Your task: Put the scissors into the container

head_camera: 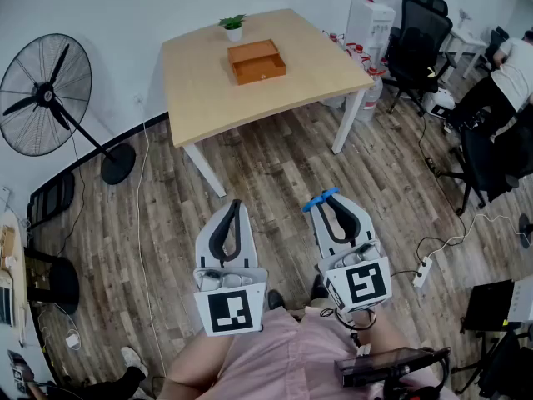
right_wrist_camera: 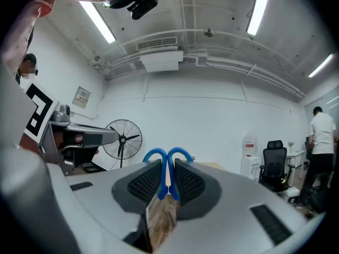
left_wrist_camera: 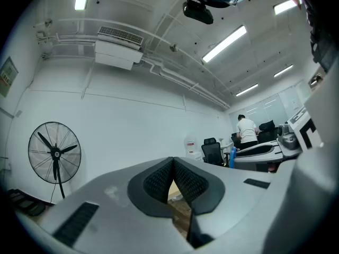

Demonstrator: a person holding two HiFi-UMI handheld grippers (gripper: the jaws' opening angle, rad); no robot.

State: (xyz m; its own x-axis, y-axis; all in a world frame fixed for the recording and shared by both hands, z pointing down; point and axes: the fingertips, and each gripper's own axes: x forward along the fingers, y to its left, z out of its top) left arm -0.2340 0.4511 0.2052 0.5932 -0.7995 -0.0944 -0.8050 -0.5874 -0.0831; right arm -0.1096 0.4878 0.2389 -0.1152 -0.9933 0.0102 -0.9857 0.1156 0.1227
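Blue-handled scissors (right_wrist_camera: pixel 167 167) are clamped between the pads of my right gripper (right_wrist_camera: pixel 167 178), the handle loops poking up past the tips and the metal blades running back between the jaws. In the head view the blue handles (head_camera: pixel 320 199) show at the tip of the right gripper (head_camera: pixel 327 203). My left gripper (head_camera: pixel 232 208) is shut with nothing in it; its pads (left_wrist_camera: pixel 159 180) meet at the tip. An open orange-brown wooden container (head_camera: pixel 256 62) sits on the light wooden table (head_camera: pixel 200 82), well ahead of both grippers.
A small potted plant (head_camera: pixel 233 27) stands behind the container. A standing fan (head_camera: pixel 46 98) is at the left. Office chairs (head_camera: pixel 416 40), water bottles and cables lie to the right. A person (head_camera: pixel 516 65) sits at the far right. Wooden floor lies below the grippers.
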